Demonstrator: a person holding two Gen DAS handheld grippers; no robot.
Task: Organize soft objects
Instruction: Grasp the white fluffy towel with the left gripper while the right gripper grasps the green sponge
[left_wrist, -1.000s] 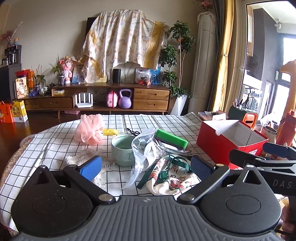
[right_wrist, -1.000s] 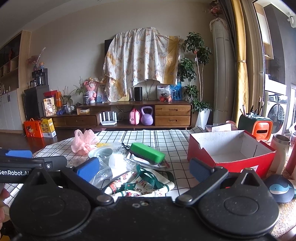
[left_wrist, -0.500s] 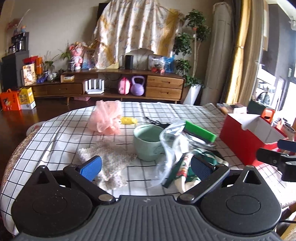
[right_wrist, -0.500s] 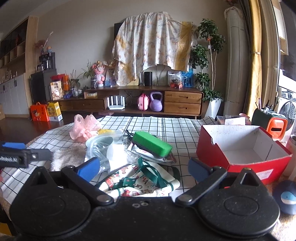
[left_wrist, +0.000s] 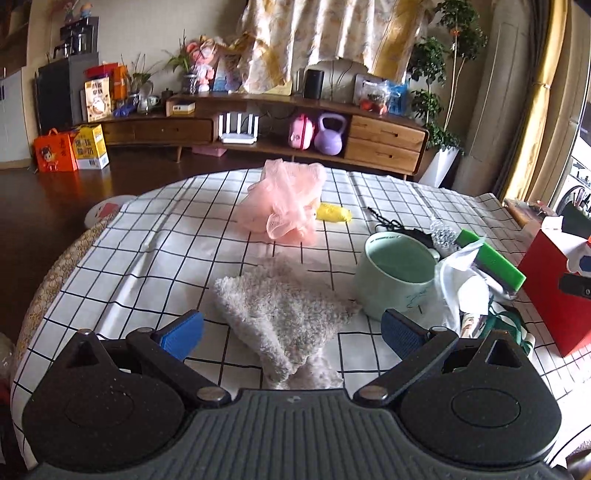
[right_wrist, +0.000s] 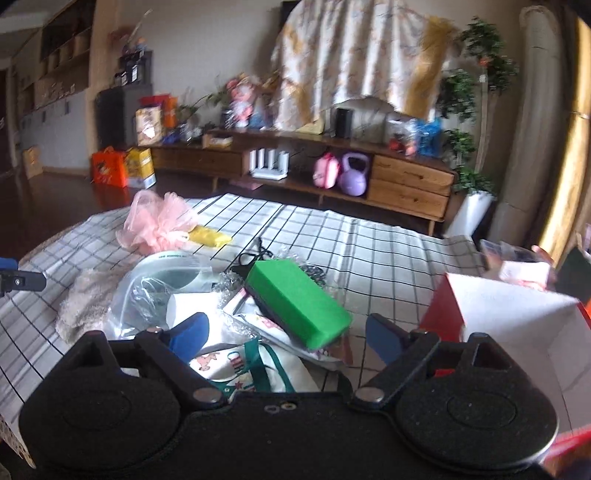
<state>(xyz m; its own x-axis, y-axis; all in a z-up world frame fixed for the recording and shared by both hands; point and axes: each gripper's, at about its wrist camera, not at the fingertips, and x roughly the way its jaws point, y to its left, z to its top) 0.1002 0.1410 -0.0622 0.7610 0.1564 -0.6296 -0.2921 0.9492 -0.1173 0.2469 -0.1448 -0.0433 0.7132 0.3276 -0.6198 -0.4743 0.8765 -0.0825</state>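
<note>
Reaching in is the step in hand, by my reading: neither gripper has anything yet, and each is lined up over a different soft thing on the checked worktop (left_wrist: 166, 236).

Nearest the left gripper (left_wrist: 291, 328) lies the fluffy cloth (left_wrist: 280, 310), flat on the worktop and running in between the two blue pads. The jaws stand wide, well clear of the cloth on both sides, holding nothing. Just beside the cloth's right edge stands the mug (left_wrist: 397, 273), with a clear bag (left_wrist: 458, 284) leaning against it.

The right gripper (right_wrist: 286, 332) hangs over the printed tote (right_wrist: 255, 365), with the green sponge (right_wrist: 295, 299) resting partly on top of it, just beyond the pads. Its jaws are closing from wide, but the pads press on nothing yet.

Farther off sit the pink pouf (left_wrist: 284, 203) and a small yellow thing (left_wrist: 332, 213) touching it. The red box (right_wrist: 517, 317), open-topped, stands to the right and looks the likely place for the soft items.

Next, I judge, the left gripper should drop lower so the pads straddle a raised fold of the cloth, then pinch. The mug is close, so the lift should go up and away from it. The right gripper needs the sponge squarely between its pads before closing.
</note>
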